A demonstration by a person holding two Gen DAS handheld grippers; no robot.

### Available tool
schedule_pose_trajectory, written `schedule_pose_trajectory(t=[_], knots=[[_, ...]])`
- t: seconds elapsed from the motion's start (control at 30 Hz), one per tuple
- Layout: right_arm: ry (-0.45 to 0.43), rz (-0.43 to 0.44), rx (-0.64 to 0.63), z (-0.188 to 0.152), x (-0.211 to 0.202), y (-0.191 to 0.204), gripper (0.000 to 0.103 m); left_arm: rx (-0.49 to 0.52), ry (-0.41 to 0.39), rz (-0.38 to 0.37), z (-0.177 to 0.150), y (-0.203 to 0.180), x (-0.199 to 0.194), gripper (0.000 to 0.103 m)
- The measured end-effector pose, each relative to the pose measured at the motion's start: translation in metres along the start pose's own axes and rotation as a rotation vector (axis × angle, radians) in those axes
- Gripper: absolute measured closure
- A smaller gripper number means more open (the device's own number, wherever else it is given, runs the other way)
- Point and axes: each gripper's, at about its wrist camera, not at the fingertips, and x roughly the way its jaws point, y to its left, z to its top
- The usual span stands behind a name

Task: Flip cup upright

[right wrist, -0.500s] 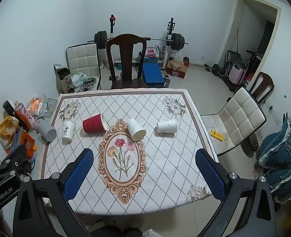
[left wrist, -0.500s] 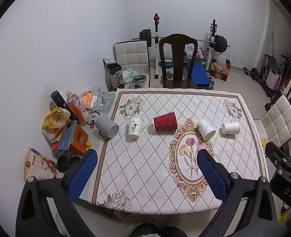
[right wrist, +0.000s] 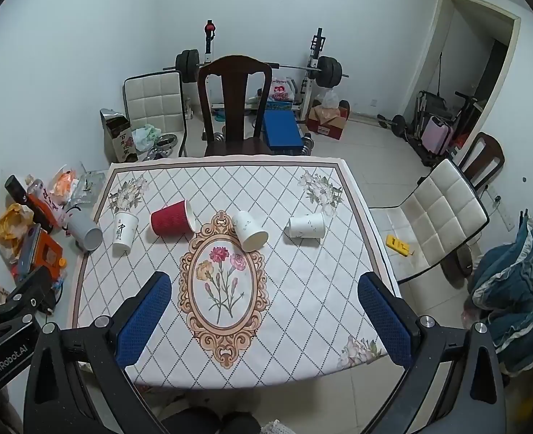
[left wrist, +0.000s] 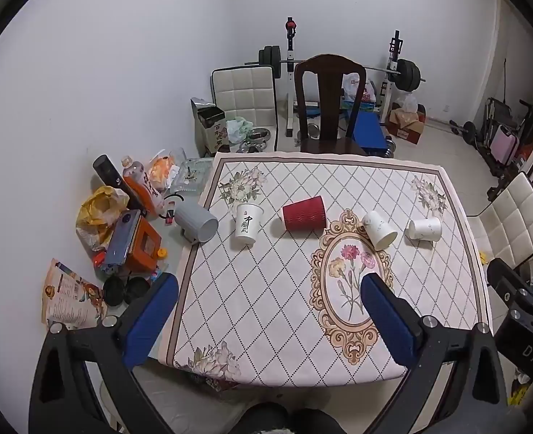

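Note:
Several cups lie in a row across the far half of the table (left wrist: 266, 325). A grey cup (left wrist: 196, 222) lies on its side at the left edge. A white cup with black characters (left wrist: 247, 225) stands upright. A red ribbed cup (left wrist: 304, 213) lies on its side. Two white marbled cups (left wrist: 379, 230) (left wrist: 424, 228) lie on their sides. They also show in the right wrist view: grey (right wrist: 85, 230), white lettered (right wrist: 124, 233), red (right wrist: 172, 217), marbled (right wrist: 249, 230) (right wrist: 306, 225). My left gripper (left wrist: 266, 311) and right gripper (right wrist: 262, 307) are open, empty, high above the table's near edge.
A dark wooden chair (left wrist: 329, 108) stands at the table's far side. A white padded chair (right wrist: 436, 217) stands to the right. Bags, boxes and bottles (left wrist: 121, 224) clutter the floor at the left. A weight bench and barbell (right wrist: 259, 72) stand by the back wall.
Both views have shifted only slightly. The cups have not moved and both grippers stay open.

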Motion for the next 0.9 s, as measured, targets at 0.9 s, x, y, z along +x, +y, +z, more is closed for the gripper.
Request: schedule_pose_trajectory(t=[0.9], knots=[[0.007,0.003,-0.001,0.0013,0.0006,0.0014,0.0,-0.001,-0.004,0.001,0.0031,-0.0016,-0.0016,0.0]])
